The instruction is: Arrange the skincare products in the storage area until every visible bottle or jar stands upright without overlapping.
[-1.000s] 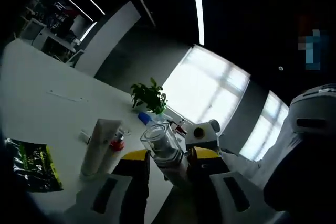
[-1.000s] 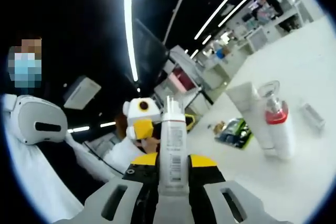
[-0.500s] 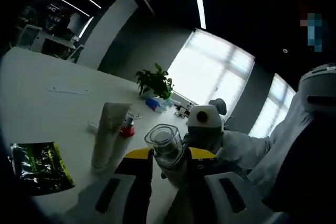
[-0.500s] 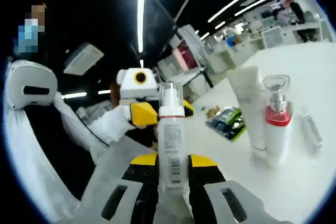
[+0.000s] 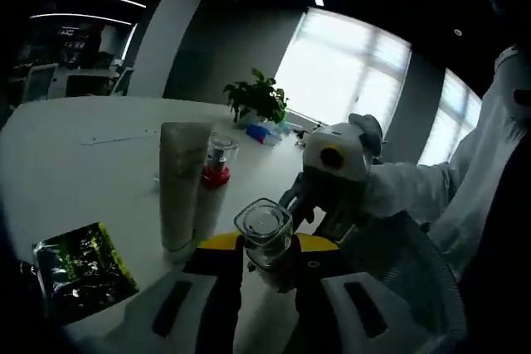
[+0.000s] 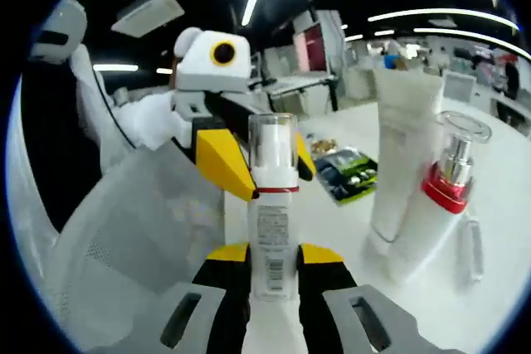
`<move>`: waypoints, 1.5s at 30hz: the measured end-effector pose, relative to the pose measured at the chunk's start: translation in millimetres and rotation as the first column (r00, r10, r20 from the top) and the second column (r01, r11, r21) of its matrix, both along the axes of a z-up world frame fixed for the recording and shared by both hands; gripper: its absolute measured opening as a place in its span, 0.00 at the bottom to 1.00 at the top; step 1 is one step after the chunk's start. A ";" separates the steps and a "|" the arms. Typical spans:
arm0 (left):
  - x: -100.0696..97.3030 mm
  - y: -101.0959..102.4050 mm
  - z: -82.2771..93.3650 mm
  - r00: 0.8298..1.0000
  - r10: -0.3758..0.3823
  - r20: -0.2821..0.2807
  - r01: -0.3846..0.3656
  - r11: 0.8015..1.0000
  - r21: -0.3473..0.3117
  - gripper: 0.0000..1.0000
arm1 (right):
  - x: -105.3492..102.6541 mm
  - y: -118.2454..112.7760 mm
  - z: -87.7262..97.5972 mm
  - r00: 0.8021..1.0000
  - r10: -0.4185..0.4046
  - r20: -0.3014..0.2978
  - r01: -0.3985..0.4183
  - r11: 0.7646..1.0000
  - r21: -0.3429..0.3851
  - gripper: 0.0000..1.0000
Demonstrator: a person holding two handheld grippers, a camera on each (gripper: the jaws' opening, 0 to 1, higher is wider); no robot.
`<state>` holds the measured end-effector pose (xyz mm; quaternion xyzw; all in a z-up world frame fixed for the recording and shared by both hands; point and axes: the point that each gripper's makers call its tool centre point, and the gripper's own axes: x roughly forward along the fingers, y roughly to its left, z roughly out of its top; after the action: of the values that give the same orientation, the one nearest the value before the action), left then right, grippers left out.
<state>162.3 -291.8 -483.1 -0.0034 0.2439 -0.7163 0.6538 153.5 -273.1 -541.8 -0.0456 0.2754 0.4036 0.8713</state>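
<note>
one pump bottle [image 6: 272, 230] stands upright, cap up, clamped in the right hand-held gripper [image 6: 273, 261].

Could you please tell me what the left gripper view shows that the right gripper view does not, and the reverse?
The left gripper view has a potted plant before bright windows, and the left gripper shut on a clear-capped bottle. The right gripper view has the right gripper shut on a white pump bottle. Both share the upright white tube, the red-collared bottle beside it, and a green packet on the white table.
</note>
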 end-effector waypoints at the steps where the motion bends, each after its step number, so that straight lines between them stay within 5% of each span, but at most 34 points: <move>1: 2.5 -0.9 -4.8 0.999 -0.001 0.039 0.000 1.000 0.018 0.17 | 2.8 -1.3 -5.2 1.000 0.002 0.016 -0.002 1.000 -0.025 0.13; 5: 4.9 -4.9 -12.4 0.997 0.007 0.076 -0.010 0.999 0.042 0.17 | 12.6 -6.0 -17.2 0.997 0.027 0.076 -0.021 0.996 -0.086 0.13; 16: 20.1 -10.4 -23.2 0.991 0.058 0.118 -0.068 0.994 0.085 0.18 | 34.4 -13.5 -31.1 0.980 0.105 0.171 -0.089 0.991 -0.103 0.13; 26: 15.1 -13.1 -33.5 0.992 0.029 0.124 -0.043 0.993 0.107 0.19 | 36.7 -6.0 -45.0 0.967 0.168 0.192 -0.151 0.983 -0.102 0.13; 32: 18.9 -10.1 -37.1 0.991 0.040 0.131 -0.054 0.993 0.108 0.19 | 40.2 -6.9 -47.7 0.961 0.212 0.175 -0.184 0.969 -0.167 0.13; 45: 21.2 -11.1 -39.2 0.987 0.037 0.155 -0.052 0.994 0.099 0.20 | 44.8 -9.2 -52.3 0.974 0.184 0.131 -0.168 0.978 -0.126 0.23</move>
<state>183.5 -302.9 -522.3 0.0797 0.2293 -0.6862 0.6858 198.3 -282.3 -594.1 -0.1483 0.2300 0.4585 0.8455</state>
